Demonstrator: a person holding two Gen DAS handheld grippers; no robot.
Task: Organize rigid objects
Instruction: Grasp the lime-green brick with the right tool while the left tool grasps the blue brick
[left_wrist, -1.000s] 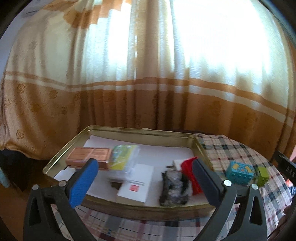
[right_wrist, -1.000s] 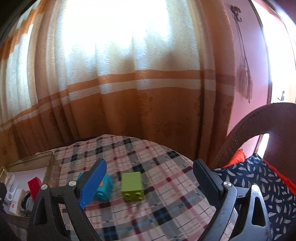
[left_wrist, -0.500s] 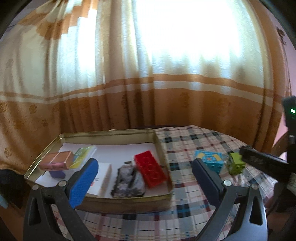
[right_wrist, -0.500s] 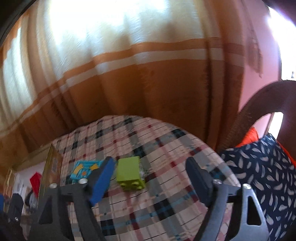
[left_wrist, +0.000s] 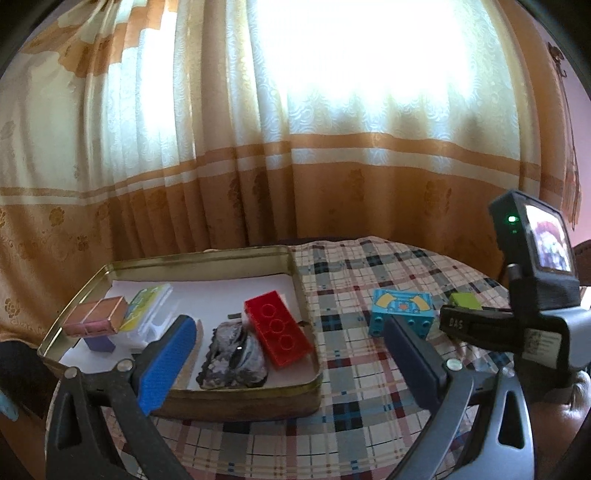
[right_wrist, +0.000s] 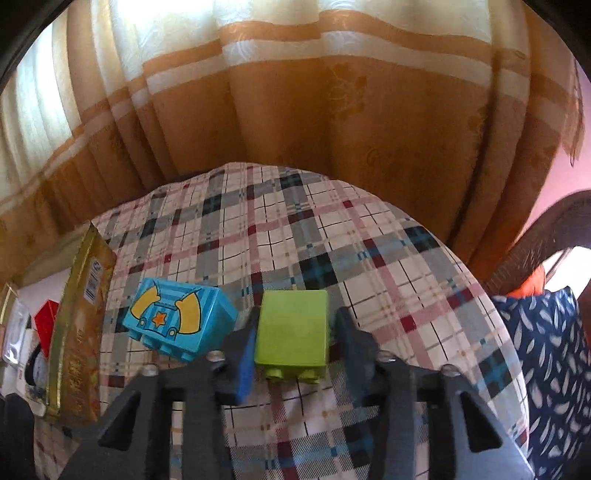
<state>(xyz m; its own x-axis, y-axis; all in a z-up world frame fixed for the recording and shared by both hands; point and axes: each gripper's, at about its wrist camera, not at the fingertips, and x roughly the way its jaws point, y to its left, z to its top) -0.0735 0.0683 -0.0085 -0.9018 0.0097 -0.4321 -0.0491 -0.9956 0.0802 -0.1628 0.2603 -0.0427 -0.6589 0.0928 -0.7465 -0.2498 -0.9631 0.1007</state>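
A lime green block (right_wrist: 292, 329) sits on the plaid tablecloth between the fingers of my right gripper (right_wrist: 295, 347); the jaws stand close around it, the left pad touching, a thin gap showing at the right. It also shows in the left wrist view (left_wrist: 464, 300), partly behind the right gripper's body (left_wrist: 517, 325). A blue printed block (right_wrist: 179, 322) lies just left of it, also seen in the left wrist view (left_wrist: 402, 312). My left gripper (left_wrist: 291, 354) is open and empty, held above the front edge of the gold tin tray (left_wrist: 207, 258).
The tray holds a red brick (left_wrist: 277, 338), a dark crumpled thing (left_wrist: 232, 360), a green-topped clear box (left_wrist: 147, 310), a pink flat box (left_wrist: 96, 318) and white paper. Curtains hang behind the round table. A patterned cushion (right_wrist: 554, 369) and chair lie to the right.
My right gripper has come down and forward over the green block and its jaws have narrowed around it. My left gripper's view has swung right, bringing the right gripper into sight.
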